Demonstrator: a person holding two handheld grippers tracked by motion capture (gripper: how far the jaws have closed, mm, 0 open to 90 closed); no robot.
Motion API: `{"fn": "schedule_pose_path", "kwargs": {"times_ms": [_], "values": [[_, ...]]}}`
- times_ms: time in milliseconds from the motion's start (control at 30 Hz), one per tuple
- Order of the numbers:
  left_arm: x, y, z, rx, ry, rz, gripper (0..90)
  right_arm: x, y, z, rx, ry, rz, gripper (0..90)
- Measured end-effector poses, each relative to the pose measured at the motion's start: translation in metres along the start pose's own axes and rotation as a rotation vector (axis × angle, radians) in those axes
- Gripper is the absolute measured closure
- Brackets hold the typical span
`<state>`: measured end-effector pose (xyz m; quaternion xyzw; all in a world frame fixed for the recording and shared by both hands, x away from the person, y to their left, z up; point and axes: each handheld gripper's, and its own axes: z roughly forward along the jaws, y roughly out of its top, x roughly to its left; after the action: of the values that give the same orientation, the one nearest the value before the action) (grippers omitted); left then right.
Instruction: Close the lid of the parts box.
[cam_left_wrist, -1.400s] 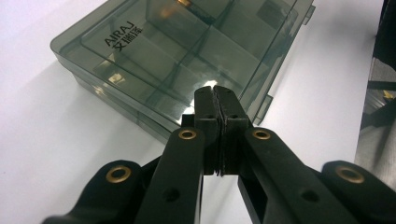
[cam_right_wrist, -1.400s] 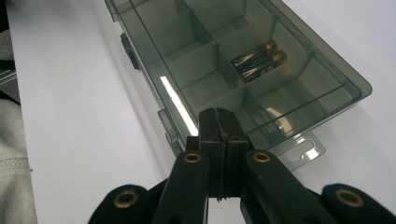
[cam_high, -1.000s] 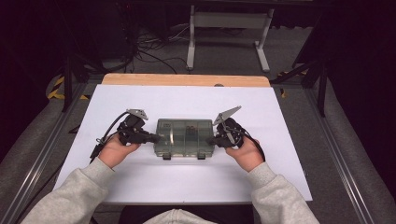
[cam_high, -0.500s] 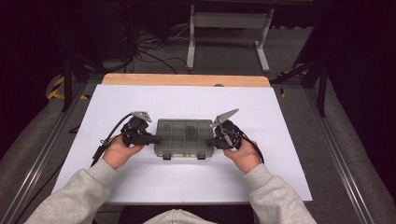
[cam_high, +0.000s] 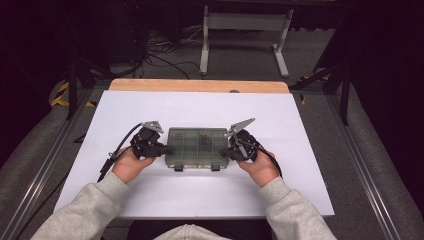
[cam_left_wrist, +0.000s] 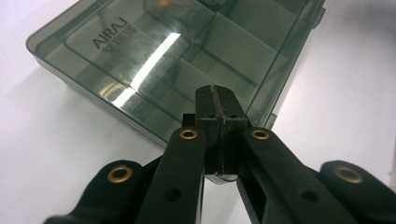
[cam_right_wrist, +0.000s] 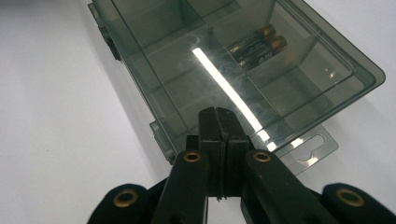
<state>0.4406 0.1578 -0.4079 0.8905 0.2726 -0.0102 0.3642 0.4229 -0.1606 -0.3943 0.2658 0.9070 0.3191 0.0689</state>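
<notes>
A smoky clear plastic organiser box (cam_high: 195, 146) lies with its lid down in the middle of the white table (cam_high: 200, 105). Its dividers show through the lid (cam_left_wrist: 154, 56), and two batteries (cam_right_wrist: 256, 45) lie side by side in one compartment. My left gripper (cam_high: 167, 149) is shut, its joined tips (cam_left_wrist: 218, 100) at the box's left end and nothing between them. At the right end, beside the hang tab (cam_right_wrist: 308, 149), my right gripper (cam_high: 226, 151) is shut too, tips (cam_right_wrist: 217, 121) at the box wall. A hand holds each gripper low on the table.
A wooden strip (cam_high: 200, 86) runs along the table's far edge. Behind it stand a metal frame's legs (cam_high: 240, 30) and loose cables (cam_high: 160, 55) on the dark floor. White table surface stretches on every side of the box.
My left gripper has edged slightly right toward the box. The right gripper and the box have stayed where they were.
</notes>
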Motion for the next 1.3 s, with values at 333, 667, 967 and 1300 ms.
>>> {"fn": "schedule_pose_path", "kwargs": {"times_ms": [333,667,967,1300], "values": [[-0.004,-0.003,0.003,-0.038,0.033,0.017,89.4,0.000,-0.003,0.001,-0.025,0.006,0.003,90.0],[-0.001,-0.007,0.007,-0.046,0.027,-0.005,89.5,0.001,-0.005,0.006,-0.033,-0.015,-0.009,90.0],[0.001,-0.008,0.001,-0.078,0.003,-0.023,76.4,0.004,-0.004,0.004,-0.041,-0.049,-0.027,82.2],[-0.010,-0.010,-0.024,-0.218,0.015,0.000,46.9,0.010,-0.001,-0.014,-0.173,-0.056,-0.055,54.2]]}}
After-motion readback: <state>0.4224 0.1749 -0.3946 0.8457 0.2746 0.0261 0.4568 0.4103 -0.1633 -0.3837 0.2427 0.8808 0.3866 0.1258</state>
